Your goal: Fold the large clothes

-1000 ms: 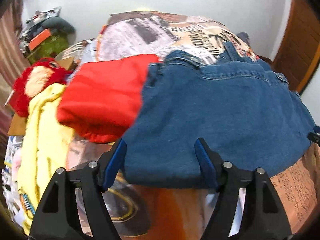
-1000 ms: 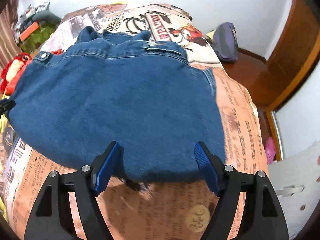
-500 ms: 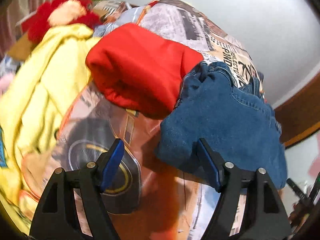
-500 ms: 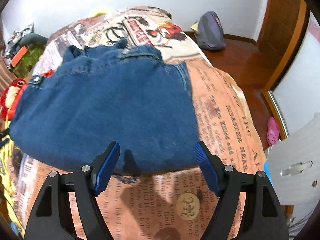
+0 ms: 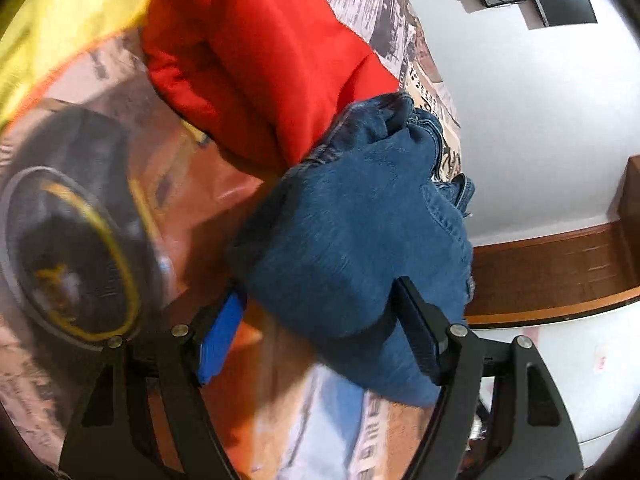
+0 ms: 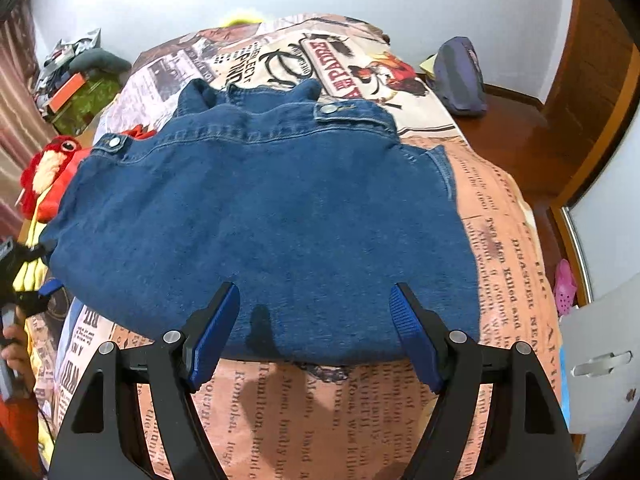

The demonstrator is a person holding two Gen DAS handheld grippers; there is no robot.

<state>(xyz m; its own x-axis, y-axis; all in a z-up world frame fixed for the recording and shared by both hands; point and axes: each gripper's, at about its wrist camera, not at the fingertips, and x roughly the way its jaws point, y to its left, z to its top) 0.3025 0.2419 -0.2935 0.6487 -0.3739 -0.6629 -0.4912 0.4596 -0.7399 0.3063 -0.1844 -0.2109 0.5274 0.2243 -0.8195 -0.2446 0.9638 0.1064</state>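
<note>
A folded blue denim garment (image 6: 260, 208) lies flat on the printed bedspread (image 6: 512, 264), its waistband with metal buttons on the far side. My right gripper (image 6: 314, 334) is open, its fingers just above the garment's near edge. My left gripper (image 5: 320, 332) is open at the garment's left end (image 5: 360, 232), with the denim corner lying between its jaws; the view is tilted. The left gripper also shows at the left edge of the right wrist view (image 6: 36, 284).
A folded red garment (image 5: 256, 60) lies against the denim's left end, with yellow cloth (image 5: 52, 24) beyond it. A red plush toy (image 6: 48, 168) and clutter sit far left. A purple bag (image 6: 460, 76) lies on the wooden floor at right, by a wooden door.
My left gripper has swung round to the garment's left end and tilted. My right gripper has stayed at the near edge, drawing back slightly. Both stay open.
</note>
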